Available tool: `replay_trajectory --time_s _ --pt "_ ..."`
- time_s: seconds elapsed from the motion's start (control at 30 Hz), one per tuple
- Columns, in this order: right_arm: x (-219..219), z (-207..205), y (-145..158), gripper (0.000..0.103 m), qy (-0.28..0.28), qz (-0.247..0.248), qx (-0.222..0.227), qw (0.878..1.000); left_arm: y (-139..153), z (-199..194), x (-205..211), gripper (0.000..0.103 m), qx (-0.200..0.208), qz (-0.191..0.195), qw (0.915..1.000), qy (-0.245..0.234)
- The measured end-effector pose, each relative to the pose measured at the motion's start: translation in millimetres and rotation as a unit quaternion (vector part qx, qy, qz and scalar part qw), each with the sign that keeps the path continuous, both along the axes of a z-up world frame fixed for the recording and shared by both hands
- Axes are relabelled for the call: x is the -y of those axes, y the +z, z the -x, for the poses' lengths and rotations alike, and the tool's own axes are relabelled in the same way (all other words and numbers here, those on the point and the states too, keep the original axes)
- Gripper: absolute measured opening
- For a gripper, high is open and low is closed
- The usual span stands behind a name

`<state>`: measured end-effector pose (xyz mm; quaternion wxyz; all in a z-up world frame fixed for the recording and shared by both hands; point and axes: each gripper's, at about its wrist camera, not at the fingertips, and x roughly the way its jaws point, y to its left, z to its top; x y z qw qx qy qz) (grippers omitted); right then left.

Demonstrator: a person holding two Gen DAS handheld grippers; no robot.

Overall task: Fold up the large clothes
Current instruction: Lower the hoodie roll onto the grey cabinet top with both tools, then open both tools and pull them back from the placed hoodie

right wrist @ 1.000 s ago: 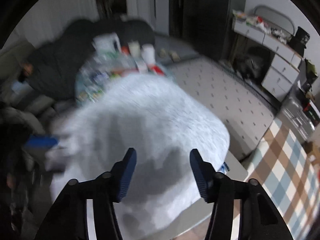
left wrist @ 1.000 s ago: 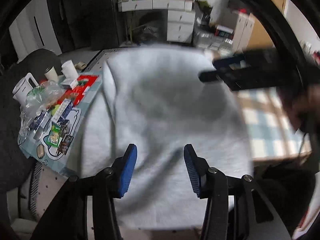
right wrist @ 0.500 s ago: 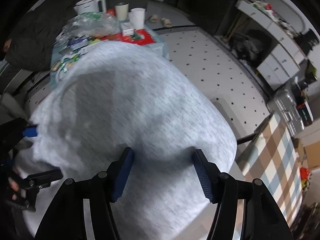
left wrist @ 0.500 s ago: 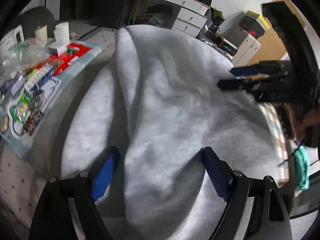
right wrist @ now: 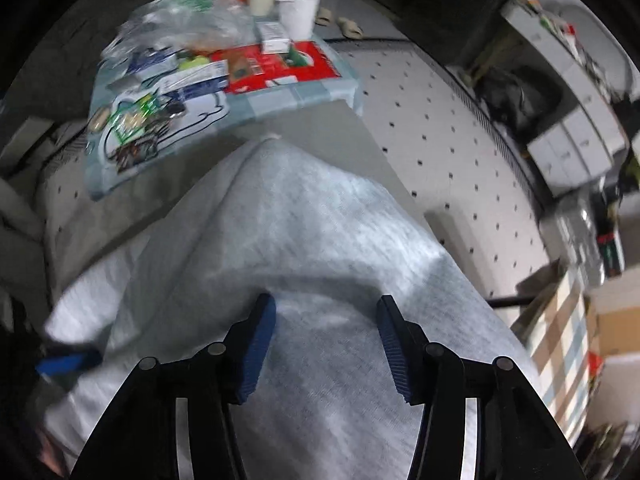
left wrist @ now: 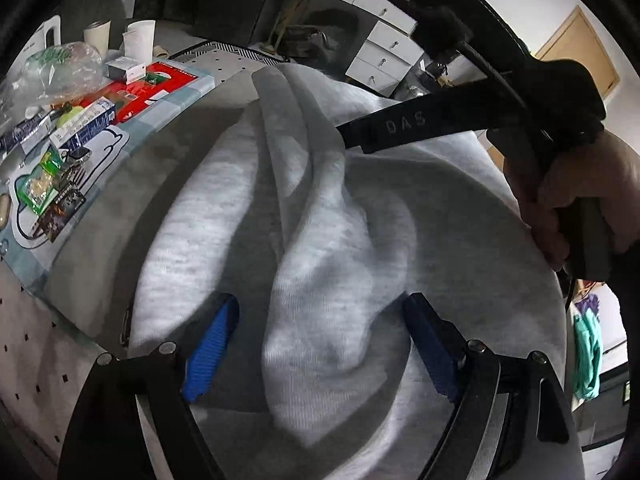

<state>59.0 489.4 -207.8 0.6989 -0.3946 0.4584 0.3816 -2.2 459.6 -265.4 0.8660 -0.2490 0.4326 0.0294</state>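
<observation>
The left gripper [left wrist: 320, 344] points down at a light grey garment [left wrist: 320, 208] spread over the counter [left wrist: 100, 216]. Its blue fingers [left wrist: 212, 344] stand wide apart, and a raised ridge of the grey cloth runs up between them. The pads do not press on that ridge; the cloth lies loose between them and rumples into long folds running away from the fingertips. Beyond the fingers and to the right, the right gripper [left wrist: 348, 136] reaches in over the far part of the garment, held by a person's hand [left wrist: 560, 200].

In the right wrist view, the right gripper [right wrist: 326, 344] hangs above the same garment [right wrist: 304, 240], which fills the space beneath and ahead of its fingers [right wrist: 256, 344]. These fingers are about half open and are closing at this moment, with grey cloth lying between and under them. Whether the pads touch the cloth cannot be told, as the picture is blurred. To the left of these fingers, a blue pad of the left gripper [right wrist: 66, 362] shows at the garment's edge.

Ahead of both pairs of fingers, past the garment's far edge, the counter carries clutter: a red box [right wrist: 276, 66], paper cups [right wrist: 300, 14] and packets on a pale blue mat [right wrist: 280, 100].
</observation>
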Motion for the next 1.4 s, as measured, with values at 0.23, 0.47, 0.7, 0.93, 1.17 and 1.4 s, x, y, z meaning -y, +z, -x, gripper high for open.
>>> replay_trajectory --time_s 0.23,0.47,0.7,0.93,1.17,1.4 --pt "70 15 77 0.054 0.016 -0.095 -0.025 0.995 39 71 14 0.079 0.059 0.036 0.9976 -0.003" --pt "138 61 32 0.056 0.077 -0.043 -0.019 0.996 -11 50 12 0.08 -0.015 0.064 0.9978 -0.008" --pt "151 71 18 0.067 0.015 -0.15 0.03 0.988 5 46 27 0.083 -0.034 0.035 0.9982 0.034" --pt "272 96 52 0.073 -0.02 -0.284 -0.02 0.958 71 88 88 0.083 0.019 -0.071 0.9961 0.049" --pt "452 118 64 0.083 -0.135 -0.43 0.049 0.891 121 113 168 0.083 0.107 -0.12 0.9863 0.037" --pt "541 165 92 0.103 -0.118 -0.529 0.128 0.83 123 133 207 0.083 0.156 -0.212 0.9605 0.092"
